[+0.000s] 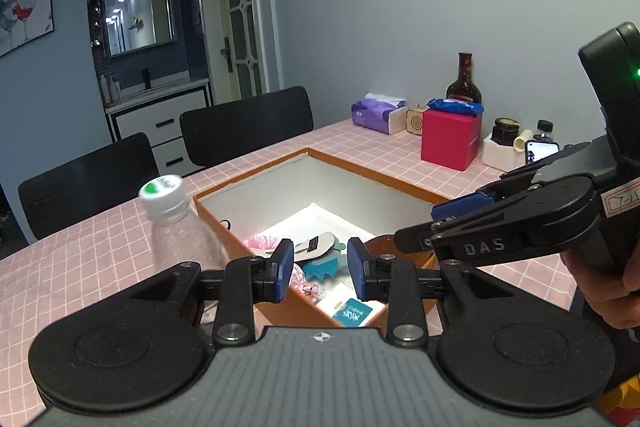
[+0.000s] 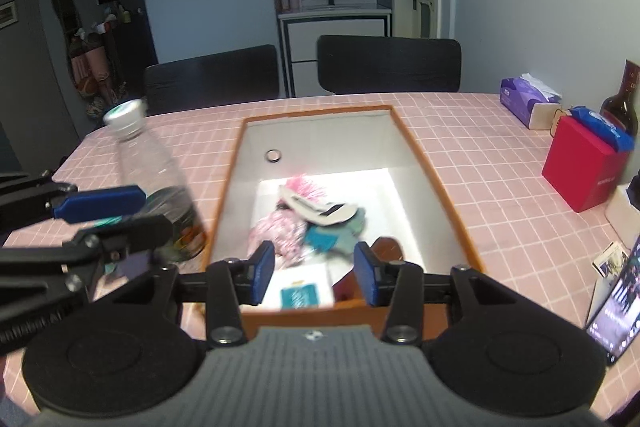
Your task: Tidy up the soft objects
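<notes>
Soft items (image 2: 308,223) lie in the box (image 2: 436,187) on the table (image 2: 480,163), bottle (image 2: 160,183) left of it

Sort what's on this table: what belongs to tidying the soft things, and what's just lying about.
Job:
orange box
pink fluffy items
teal cloth
white slipper

Lying about:
plastic bottle
tissue pack
red box
dark glass bottle
phone

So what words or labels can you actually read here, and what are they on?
"DAS": raised letters on the right gripper arm, seen from the left wrist.
Bottle cap: green and white label, blurred.
Teal card in the box: print unreadable.
Purple tissue pack, red box: print too small.
</notes>
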{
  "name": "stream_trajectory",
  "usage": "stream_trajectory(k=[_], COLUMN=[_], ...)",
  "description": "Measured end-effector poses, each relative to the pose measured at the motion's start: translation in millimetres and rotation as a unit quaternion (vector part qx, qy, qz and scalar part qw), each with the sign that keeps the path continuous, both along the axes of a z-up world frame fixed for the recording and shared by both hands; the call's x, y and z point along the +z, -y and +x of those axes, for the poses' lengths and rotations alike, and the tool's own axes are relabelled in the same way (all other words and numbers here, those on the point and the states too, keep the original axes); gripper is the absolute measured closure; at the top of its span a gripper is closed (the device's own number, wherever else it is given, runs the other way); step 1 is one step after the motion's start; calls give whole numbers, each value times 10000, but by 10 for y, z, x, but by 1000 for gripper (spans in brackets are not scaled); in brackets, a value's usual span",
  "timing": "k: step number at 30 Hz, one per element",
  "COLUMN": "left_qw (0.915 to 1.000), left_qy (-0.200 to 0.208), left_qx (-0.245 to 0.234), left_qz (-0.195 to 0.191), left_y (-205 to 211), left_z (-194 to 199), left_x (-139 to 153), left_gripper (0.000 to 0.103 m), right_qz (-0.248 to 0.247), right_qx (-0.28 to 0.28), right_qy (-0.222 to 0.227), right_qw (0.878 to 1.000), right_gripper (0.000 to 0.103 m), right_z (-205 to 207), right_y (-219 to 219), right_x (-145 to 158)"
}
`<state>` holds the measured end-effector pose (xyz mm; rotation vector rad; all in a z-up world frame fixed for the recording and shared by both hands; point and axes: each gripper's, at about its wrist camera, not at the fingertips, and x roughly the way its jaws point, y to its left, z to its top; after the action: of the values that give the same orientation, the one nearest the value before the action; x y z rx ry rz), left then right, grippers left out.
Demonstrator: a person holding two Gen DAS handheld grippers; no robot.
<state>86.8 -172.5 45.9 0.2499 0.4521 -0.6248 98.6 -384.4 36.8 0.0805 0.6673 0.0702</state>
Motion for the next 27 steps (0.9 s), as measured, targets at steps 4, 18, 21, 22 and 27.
stream_trajectory(k=[4, 18, 21, 22, 27], left_qw=[9999, 9979, 9970, 9962, 9879], left_qy=[54, 189, 117, 74, -187], left_qx=[70, 609, 764, 867, 1516], left_qz=[-81, -132, -86, -92, -268], left_y=[-255, -913, -1044, -1121, -1596], left_z=[-165, -442, -435, -426, -360], left_x=[-81, -608, -727, -763, -885], left_gripper=[67, 67, 67, 67, 67], right_qz=[-117, 18, 32, 44, 109], right_qx=[144, 734, 780, 787, 1065], right_qy=[257, 423, 411, 402, 408], right_qw=[9995, 9964, 9961, 9961, 9934], right_gripper=[52, 48, 48, 48, 48], right_z=[-289, -631, -591, -578, -445], right_y=[-196, -878, -1001, -1047, -1311], right_x=[-12, -387, -449, -465, -523])
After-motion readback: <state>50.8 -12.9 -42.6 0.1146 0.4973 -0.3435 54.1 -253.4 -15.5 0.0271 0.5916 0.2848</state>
